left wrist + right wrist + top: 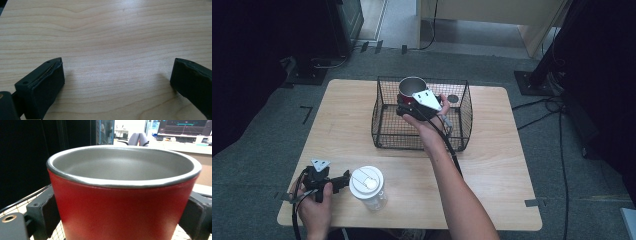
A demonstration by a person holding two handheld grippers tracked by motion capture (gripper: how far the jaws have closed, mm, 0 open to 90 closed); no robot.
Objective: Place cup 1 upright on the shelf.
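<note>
We start at the right gripper (412, 102): its two black jaws clamp a red cup (411, 90) from either side. In the right gripper view the cup (120, 210) sits between the jaws, one pad pressed to each flank of its red wall, and its grey metal interior and rolled steel rim face upward, so the cup is upright. In the high view we see the gripper and cup held over the rear part of a black wire basket (384, 132), with the cup's mouth just above the basket's top edge. Whether the cup's base touches the basket floor we cannot tell. A small dark round disc (453, 99) lies near the basket's back right corner.

The left gripper (343, 179) rests low at the front left of the wooden table (497, 165). Its jaws stand wide apart with bare table wood between them, as the left gripper view (117, 75) confirms. Just beside its jaw tips stands a clear plastic jar (368, 187) with a white lid, untouched by either pad.
</note>
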